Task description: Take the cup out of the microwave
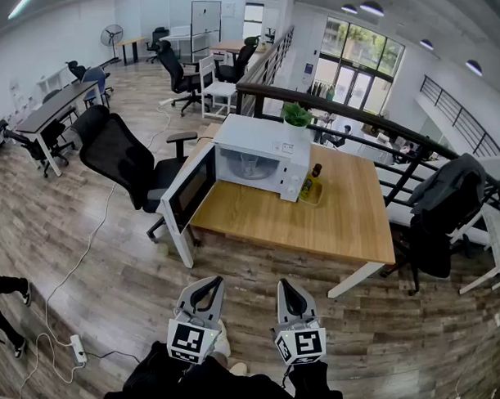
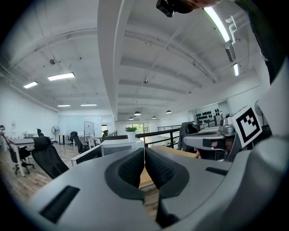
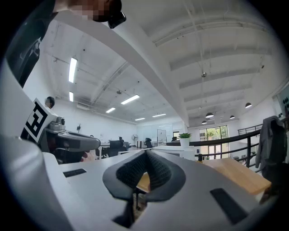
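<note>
The cup (image 1: pixel 250 164) is the hardest thing for me to read. In the head view it is only a pale, glassy shape inside the cavity of the boxy white microwave (image 1: pixel 264 141), and I cannot tell its outline from the turntable under it. Neither gripper view shows the cavity at all, since the jaws block the lower part of each.

I count two grippers, one microwave, one light wooden table (image 1: pixel 349 224), one dark bottle (image 1: pixel 312 181) and one green potted plant (image 1: pixel 296 114).

The microwave stands at 12 o'clock from my grippers. Its door (image 1: pixel 187 197) is swung wide open toward 8 o'clock, and the cup sits inside. At the microwave's 3 o'clock the bottle stands with a small yellow-green holder (image 1: pixel 310 197). I cannot tell whether it is in the holder or just against it. The plant shows at the microwave's 1 o'clock, and a black office chair (image 1: pixel 117 158) is at its 9 o'clock.

The left gripper (image 1: pixel 210 283) (image 2: pixel 144 155) is clenched with its pads touching and nothing between them. The right gripper (image 1: pixel 286 285) (image 3: pixel 145 155) is also clenched and empty. Both are held level, well apart from the table.
</note>
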Available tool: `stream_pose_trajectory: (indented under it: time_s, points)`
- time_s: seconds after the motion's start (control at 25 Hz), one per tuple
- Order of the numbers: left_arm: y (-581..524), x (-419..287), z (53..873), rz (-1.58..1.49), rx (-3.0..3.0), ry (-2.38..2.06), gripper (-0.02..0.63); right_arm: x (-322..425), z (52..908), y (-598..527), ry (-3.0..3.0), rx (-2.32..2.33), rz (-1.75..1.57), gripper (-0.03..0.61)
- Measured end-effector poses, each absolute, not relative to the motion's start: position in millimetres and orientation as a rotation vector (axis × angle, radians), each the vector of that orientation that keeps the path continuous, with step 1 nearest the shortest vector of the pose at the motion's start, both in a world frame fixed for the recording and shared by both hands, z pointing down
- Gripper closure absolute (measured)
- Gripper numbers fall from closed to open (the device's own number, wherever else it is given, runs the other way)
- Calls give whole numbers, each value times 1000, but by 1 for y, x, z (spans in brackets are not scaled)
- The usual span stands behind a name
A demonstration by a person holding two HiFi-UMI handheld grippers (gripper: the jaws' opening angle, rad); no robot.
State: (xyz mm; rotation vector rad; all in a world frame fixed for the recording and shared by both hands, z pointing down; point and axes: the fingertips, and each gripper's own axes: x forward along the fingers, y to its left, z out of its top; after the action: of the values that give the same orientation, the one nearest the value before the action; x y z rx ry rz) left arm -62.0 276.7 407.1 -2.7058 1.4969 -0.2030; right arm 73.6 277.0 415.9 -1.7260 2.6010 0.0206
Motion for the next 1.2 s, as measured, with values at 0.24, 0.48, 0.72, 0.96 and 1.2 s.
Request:
stream_pose_trajectory:
  time_s: [0.24,0.48,0.72,0.96,1.2]
  points:
    - [242,-54,413,-220,-2716,1502,589,78,421,242,2614,-1722,19,565]
    - [199,-55,417,-229,-2733,1510,589,74,424,198,2624,-1713,-12,563]
    - [145,-71,415,-215,-2739,1529,589,60,416,139,2622,-1696,-13,563]
    - [83,-91,408,-202,-2746,1525,589,36,412,77,2632,-1694,-22,563]
    - [24,-106,408,-201,-2756,1506,589,15,414,18,2644,-1689,-5,563]
